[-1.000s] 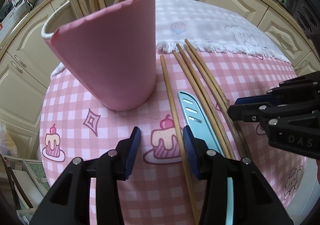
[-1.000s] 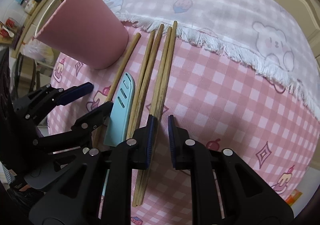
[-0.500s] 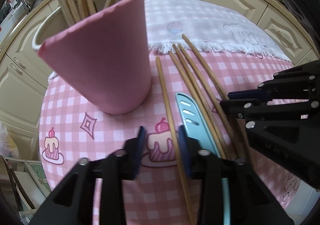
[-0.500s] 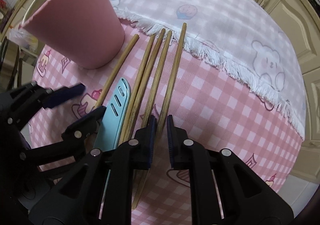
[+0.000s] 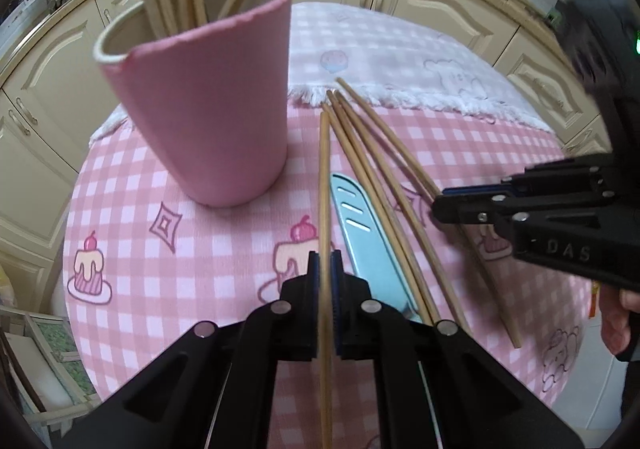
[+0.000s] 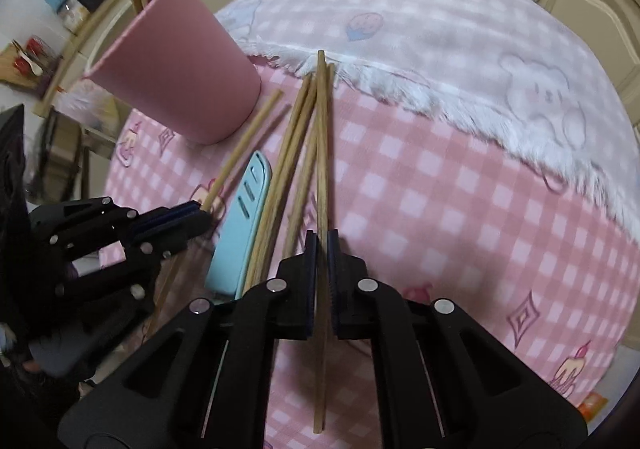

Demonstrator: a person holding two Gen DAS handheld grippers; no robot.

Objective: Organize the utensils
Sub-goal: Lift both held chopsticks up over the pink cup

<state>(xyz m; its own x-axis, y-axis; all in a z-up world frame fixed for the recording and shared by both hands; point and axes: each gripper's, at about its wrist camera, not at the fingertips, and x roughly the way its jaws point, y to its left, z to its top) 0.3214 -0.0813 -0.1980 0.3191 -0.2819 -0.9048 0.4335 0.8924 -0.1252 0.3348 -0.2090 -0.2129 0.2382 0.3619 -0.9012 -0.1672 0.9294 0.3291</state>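
Both grippers' fingers clamp one chopstick each: left gripper (image 5: 325, 269) and right gripper (image 6: 322, 249) should lift level toward the far-left pink cup (image 5: 208, 97).

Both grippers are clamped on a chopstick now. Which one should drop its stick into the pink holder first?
Left. The left gripper holds the chopstick lying nearest the pink holder. The right gripper with its chopstick sits farther out, beyond the blue utensil.
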